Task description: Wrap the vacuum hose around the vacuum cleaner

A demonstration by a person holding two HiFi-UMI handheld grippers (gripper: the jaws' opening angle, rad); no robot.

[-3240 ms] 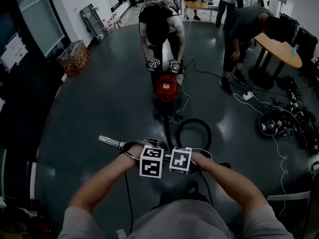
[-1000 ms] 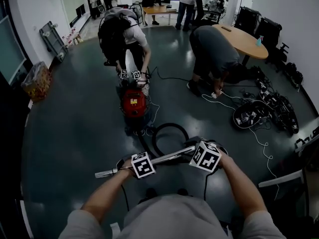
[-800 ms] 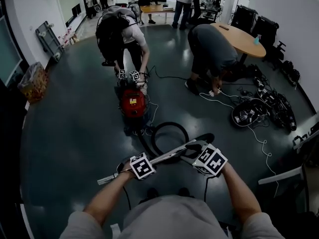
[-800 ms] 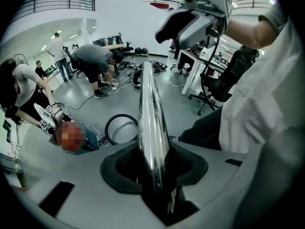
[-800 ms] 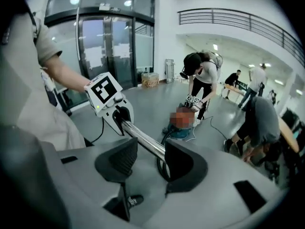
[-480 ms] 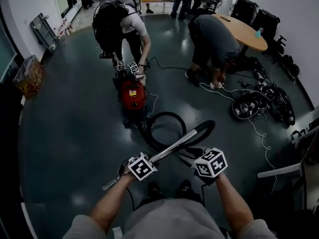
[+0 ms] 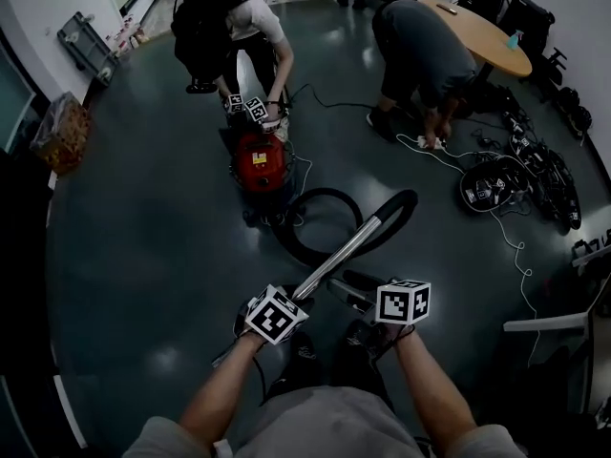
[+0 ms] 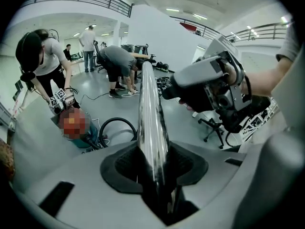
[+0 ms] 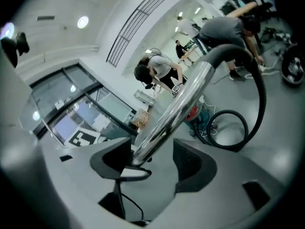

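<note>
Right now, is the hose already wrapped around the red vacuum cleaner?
No, the black hose lies looped on the floor beside the vacuum cleaner.

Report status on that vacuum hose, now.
Left gripper shut on chrome wand. Right gripper jaws just opened, wand between them. Hose looped on floor, unwrapped. Another person over vacuum cleaner.

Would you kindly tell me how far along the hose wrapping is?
Done: nothing wrapped; the hose lies in a loose loop by the vacuum. In hand: the left gripper is shut on the tube; the right gripper has just been opening, the tube loose between its fingers. Remaining: bringing the tube over and winding the whole hose round the vacuum.
</note>
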